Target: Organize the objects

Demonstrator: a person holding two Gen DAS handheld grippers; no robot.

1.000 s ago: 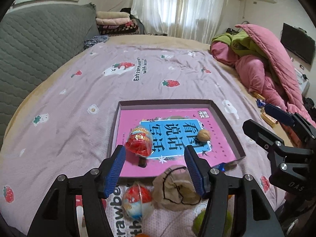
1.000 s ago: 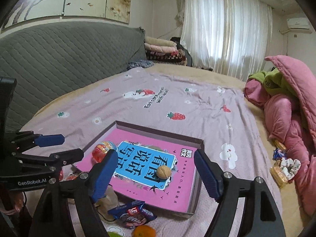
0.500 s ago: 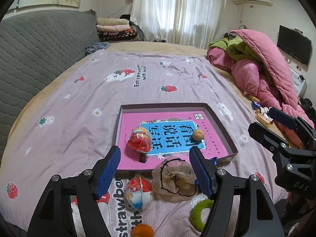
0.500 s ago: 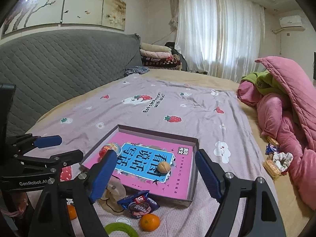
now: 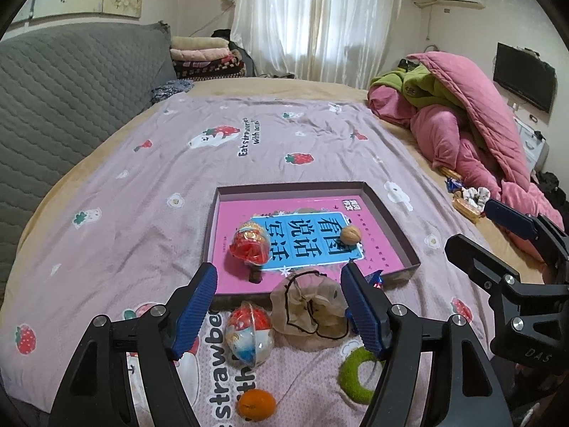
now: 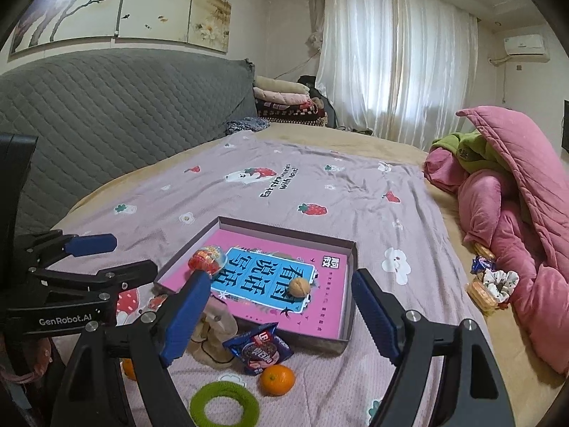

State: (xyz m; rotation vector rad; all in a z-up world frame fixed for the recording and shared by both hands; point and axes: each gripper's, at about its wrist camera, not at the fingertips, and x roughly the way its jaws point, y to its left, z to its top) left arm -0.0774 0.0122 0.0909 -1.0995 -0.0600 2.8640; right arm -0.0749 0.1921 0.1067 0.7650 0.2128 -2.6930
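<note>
While I hold both the left gripper (image 5: 279,306) and right gripper (image 6: 281,311) with fingers spread and empty, a green ring (image 6: 224,405), tangerine (image 6: 277,379), snack packet (image 6: 259,348) and mesh pouch (image 5: 308,309) lie nearest on the bed (image 5: 142,185); beyond, the tray (image 5: 394,227) holds a walnut (image 5: 351,235) and red candy capsule (image 5: 250,243).

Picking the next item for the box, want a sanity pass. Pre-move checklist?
1. Left hand-held gripper open, nothing held: ok.
2. Right hand-held gripper open, nothing held: ok.
3. Box has free floor; only the walnut and a red capsule are inside: ok.
4. Loose items in view: pouch, second capsule, green ring, snack pack, orange: ok.
5. Everything sorted: not ok, five items still outside.
6. Snack pack clear of the box wall: cannot tell.
</note>
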